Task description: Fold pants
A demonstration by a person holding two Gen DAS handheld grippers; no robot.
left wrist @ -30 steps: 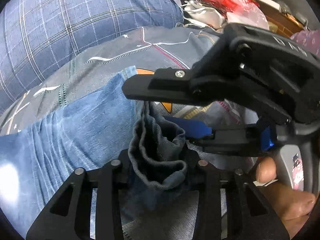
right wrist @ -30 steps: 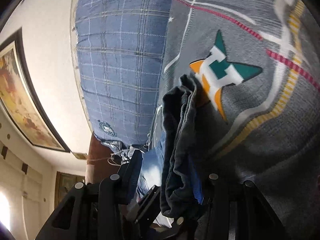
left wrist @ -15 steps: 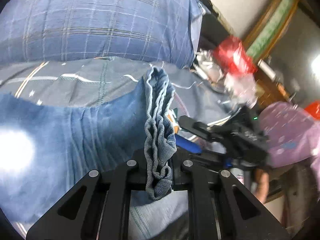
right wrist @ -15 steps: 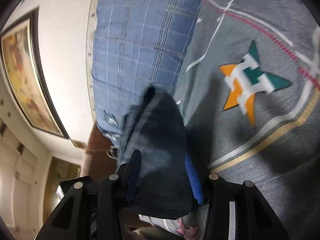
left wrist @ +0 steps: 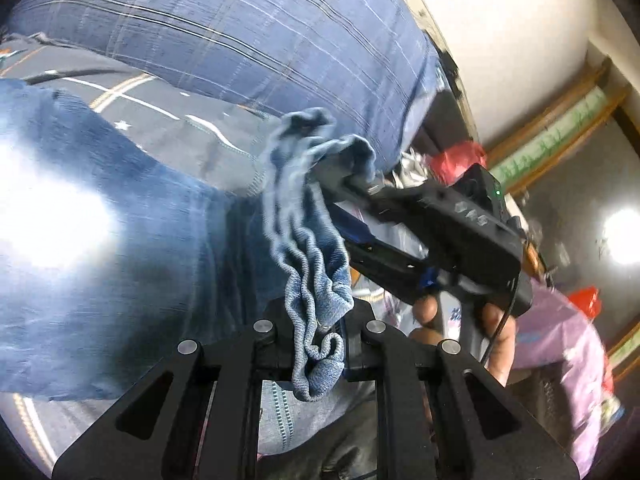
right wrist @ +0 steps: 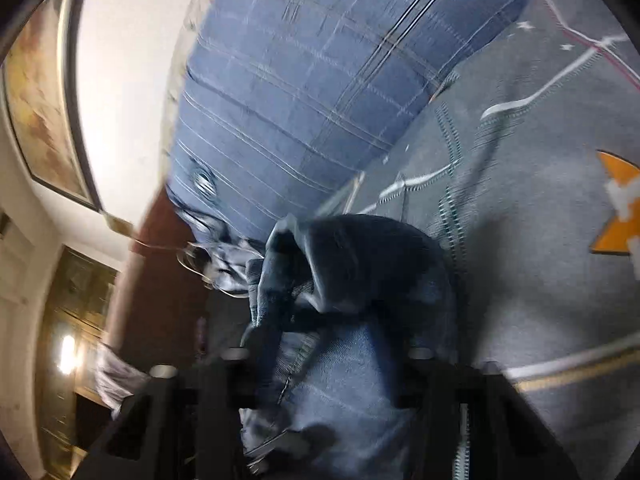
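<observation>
Grey bedding (left wrist: 188,136) with white lines, small stars and an orange emblem covers the bed, and a big blue plaid pillow (left wrist: 248,28) lies at its head against a pale wall (left wrist: 512,40). On that wall, in the right wrist view, hangs a framed picture (right wrist: 40,92), and dark wooden panelling shows below it.

Blue denim pants (left wrist: 120,248) spread across the bedding, with a strong glare washing out part of the fabric on the left. Their gathered waistband (left wrist: 312,264) rises in a crumpled ridge, held at both ends.

The left gripper (left wrist: 320,348) is narrow, its jaws pinching the near end of the waistband, which bunches up and spills down between the black fingers. The right gripper (left wrist: 348,200) reaches in from the right side of that view, and its jaws have just been closing; they now clamp the far end of the waistband, where the cloth puffs up over the upper finger. A hand (left wrist: 480,328) wraps the handle of the right gripper.

From the right wrist camera the picture is blurred, but dark denim (right wrist: 344,320) fills the space between the fingers of the right gripper (right wrist: 332,356) and drapes back toward the camera.

Behind the right gripper, red plastic bags (left wrist: 456,160) and a lilac cloth (left wrist: 560,340) sit in the cluttered background.
</observation>
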